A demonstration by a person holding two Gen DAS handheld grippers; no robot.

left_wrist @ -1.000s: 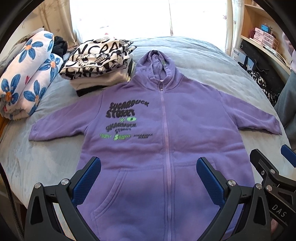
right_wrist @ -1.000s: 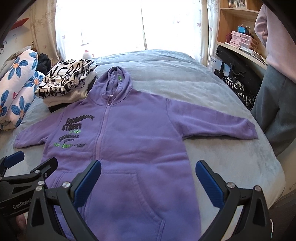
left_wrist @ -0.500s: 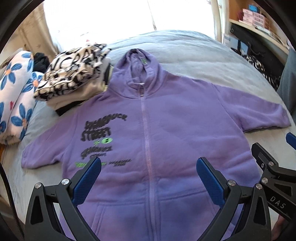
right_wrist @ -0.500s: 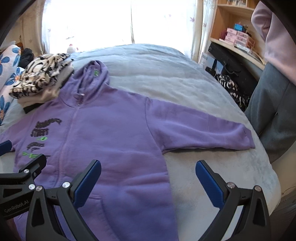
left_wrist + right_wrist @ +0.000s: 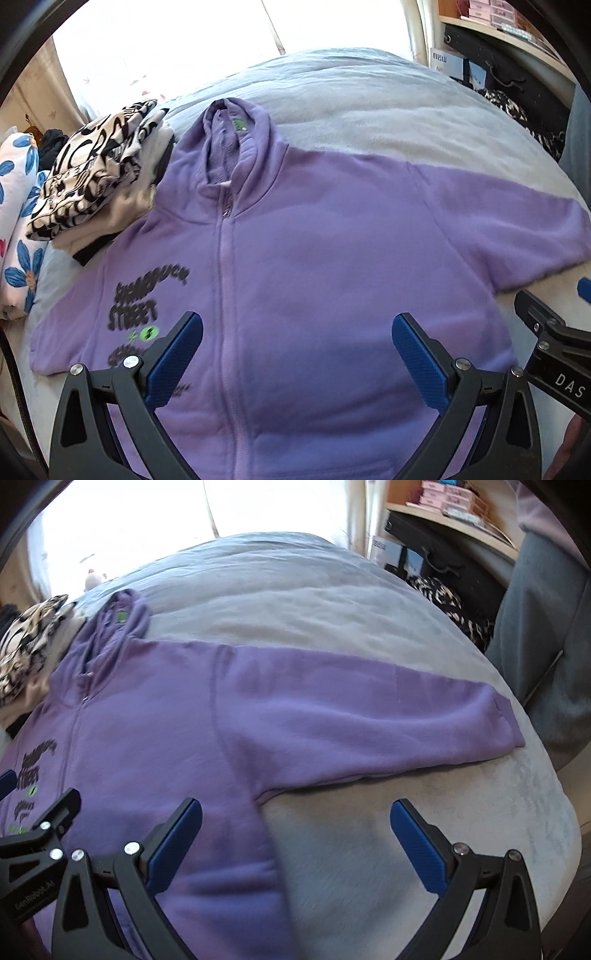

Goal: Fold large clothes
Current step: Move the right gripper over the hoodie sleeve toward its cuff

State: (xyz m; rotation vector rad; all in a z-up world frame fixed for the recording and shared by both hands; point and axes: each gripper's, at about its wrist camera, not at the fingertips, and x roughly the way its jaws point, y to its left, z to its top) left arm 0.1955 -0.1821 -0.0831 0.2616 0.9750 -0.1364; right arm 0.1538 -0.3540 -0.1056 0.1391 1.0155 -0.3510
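Note:
A purple zip hoodie (image 5: 314, 258) lies flat and face up on the grey bed (image 5: 369, 107), hood pointing away, both sleeves spread out. My left gripper (image 5: 297, 354) is open and empty above its chest. My right gripper (image 5: 295, 838) is open and empty above the hoodie's right side, under the armpit; the right sleeve (image 5: 388, 716) stretches across that view to its cuff (image 5: 506, 723). The right gripper also shows at the right edge of the left wrist view (image 5: 554, 332), and the left gripper at the lower left of the right wrist view (image 5: 37, 834).
A stack of folded clothes (image 5: 99, 177) with a black-and-white top sits left of the hood. A blue-flowered pillow (image 5: 18, 221) lies at the far left. Shelves (image 5: 454, 513) and a person in grey trousers (image 5: 535, 627) stand to the right of the bed.
Both grippers have moved forward and lower over the hoodie. The right gripper has swung rightward towards the sleeve. Both stay open.

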